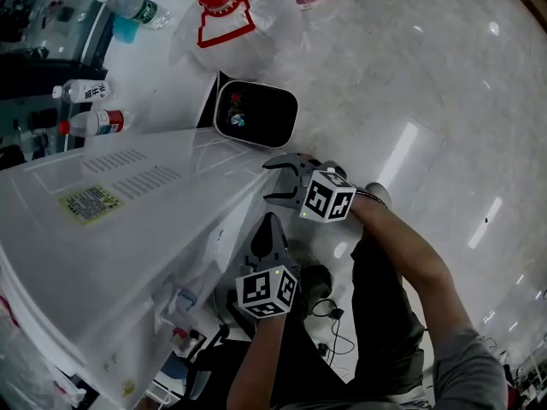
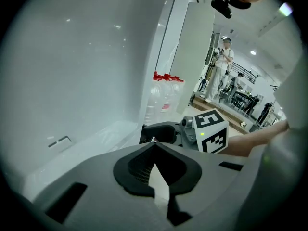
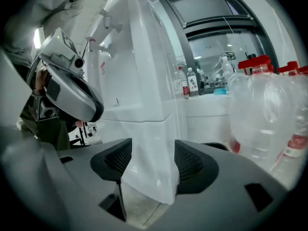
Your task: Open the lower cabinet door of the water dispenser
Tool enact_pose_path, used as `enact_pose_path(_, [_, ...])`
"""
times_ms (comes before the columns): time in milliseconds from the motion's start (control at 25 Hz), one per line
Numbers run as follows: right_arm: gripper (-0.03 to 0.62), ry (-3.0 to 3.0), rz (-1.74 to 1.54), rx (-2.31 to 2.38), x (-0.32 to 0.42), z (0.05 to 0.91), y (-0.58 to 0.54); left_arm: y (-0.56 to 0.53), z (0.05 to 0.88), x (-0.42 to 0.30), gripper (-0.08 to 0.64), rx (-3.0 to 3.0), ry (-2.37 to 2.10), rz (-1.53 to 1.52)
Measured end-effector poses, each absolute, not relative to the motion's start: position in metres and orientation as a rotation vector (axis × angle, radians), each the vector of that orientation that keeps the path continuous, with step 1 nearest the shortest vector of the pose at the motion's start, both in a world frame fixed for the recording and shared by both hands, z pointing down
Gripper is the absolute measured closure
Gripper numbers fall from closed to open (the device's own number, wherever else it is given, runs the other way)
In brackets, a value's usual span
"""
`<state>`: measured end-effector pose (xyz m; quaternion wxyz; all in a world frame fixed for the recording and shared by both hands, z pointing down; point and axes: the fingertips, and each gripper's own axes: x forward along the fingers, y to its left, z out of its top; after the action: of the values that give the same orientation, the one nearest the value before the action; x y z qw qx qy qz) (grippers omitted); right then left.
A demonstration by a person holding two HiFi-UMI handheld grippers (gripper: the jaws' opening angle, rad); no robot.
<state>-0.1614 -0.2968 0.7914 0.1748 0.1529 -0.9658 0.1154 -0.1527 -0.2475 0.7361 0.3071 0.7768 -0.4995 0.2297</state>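
The white water dispenser (image 1: 128, 229) fills the left of the head view, seen from above. My right gripper (image 1: 272, 182) is open at its near corner. In the right gripper view the corner edge of the lower cabinet (image 3: 149, 162) stands between the wide-apart jaws of the right gripper (image 3: 154, 162), and the taps (image 3: 103, 18) show higher up on the left face. My left gripper (image 1: 272, 222) is shut and empty, close beside the dispenser's lower side. In the left gripper view the left gripper (image 2: 155, 148) points along the white side panel (image 2: 72, 71), with the right gripper (image 2: 166, 131) just ahead.
Large clear water jugs with red caps (image 1: 220, 7) (image 3: 269, 109) stand on the floor beyond the dispenser. A white bin with a dark inside (image 1: 255, 114) sits by its far corner. Small bottles (image 1: 85, 90) line a counter. Cables (image 1: 333, 323) lie by the person's feet. A person (image 2: 219, 69) stands far off.
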Motion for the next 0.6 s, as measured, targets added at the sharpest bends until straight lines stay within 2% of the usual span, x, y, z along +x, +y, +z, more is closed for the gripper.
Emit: enact_pose_path(600, [0.328, -2.743, 0.251, 0.349, -0.177, 0.805, -0.305, -0.250, 0.744, -0.170, 0.549, 2.071, -1.330, 0.614])
